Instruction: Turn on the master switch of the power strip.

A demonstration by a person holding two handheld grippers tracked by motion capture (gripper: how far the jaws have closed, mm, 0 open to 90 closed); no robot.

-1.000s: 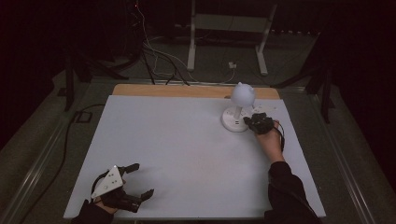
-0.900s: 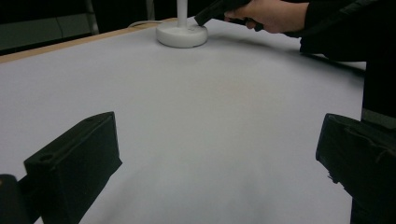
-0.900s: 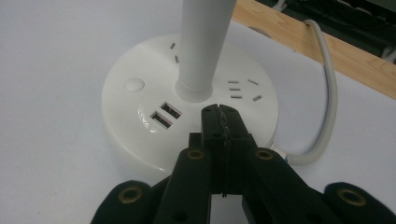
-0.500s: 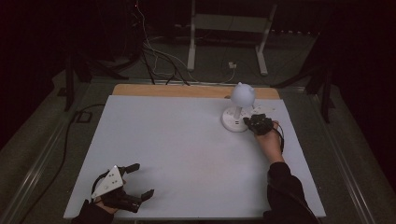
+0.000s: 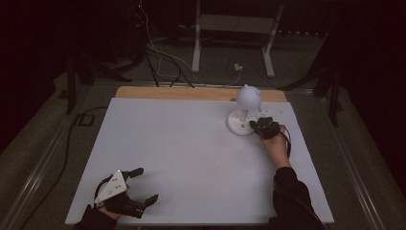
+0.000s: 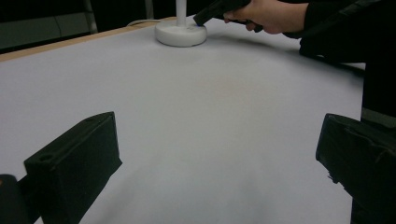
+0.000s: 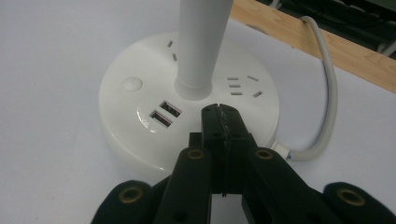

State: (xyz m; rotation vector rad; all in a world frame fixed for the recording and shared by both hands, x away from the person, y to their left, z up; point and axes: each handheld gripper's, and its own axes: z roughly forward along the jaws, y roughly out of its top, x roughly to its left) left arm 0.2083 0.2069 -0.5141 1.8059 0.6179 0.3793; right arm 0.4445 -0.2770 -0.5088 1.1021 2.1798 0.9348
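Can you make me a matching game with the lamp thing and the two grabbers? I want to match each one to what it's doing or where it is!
Things:
1. right gripper
2. left gripper
3. white lamp base
4. grey cable

States or places:
A. jaws wide apart, over bare white table near the person
B. runs from the base toward the wooden table edge
C. jaws closed together, tips at the base beside the pole
D. round, with two USB ports and a round button on top

Pairs: 1-C, 2-A, 3-D, 4-B
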